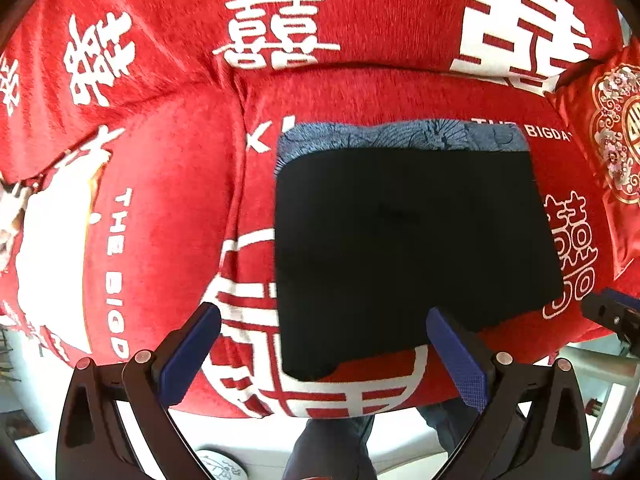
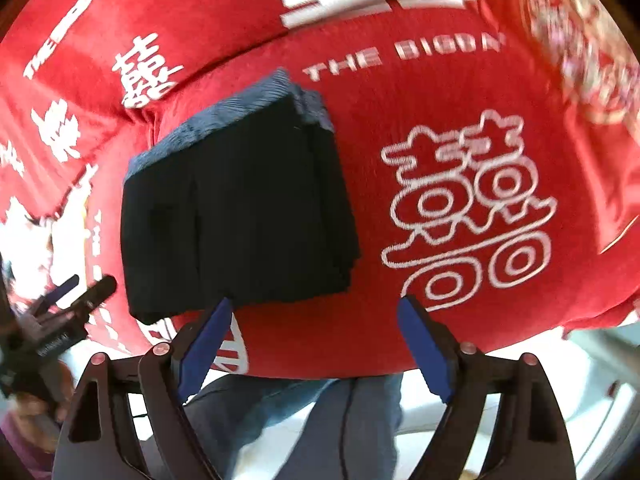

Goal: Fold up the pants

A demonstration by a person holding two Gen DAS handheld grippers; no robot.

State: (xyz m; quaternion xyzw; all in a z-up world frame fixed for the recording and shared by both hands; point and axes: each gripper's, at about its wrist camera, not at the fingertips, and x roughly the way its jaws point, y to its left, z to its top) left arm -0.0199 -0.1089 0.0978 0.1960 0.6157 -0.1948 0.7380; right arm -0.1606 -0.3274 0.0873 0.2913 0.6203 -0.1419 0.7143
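Note:
The black pants (image 1: 408, 248) lie folded into a compact rectangle on the red sofa seat (image 1: 172, 200), with a blue-grey patterned waistband (image 1: 400, 136) along the far edge. In the right wrist view the pants (image 2: 236, 208) show as a stacked fold. My left gripper (image 1: 324, 328) is open and empty, hovering over the near edge of the pants. My right gripper (image 2: 316, 316) is open and empty, just in front of the pants' near right corner. The left gripper also shows in the right wrist view (image 2: 80, 292), and the right gripper in the left wrist view (image 1: 612, 312).
The sofa cover is red with white characters and "THE BIGDAY" lettering (image 2: 400, 56). A red and gold embroidered cushion (image 1: 612, 136) lies at the right. The backrest (image 1: 280, 20) rises behind. The person's jeans-clad legs (image 2: 320, 420) and a pale floor show below the seat's front edge.

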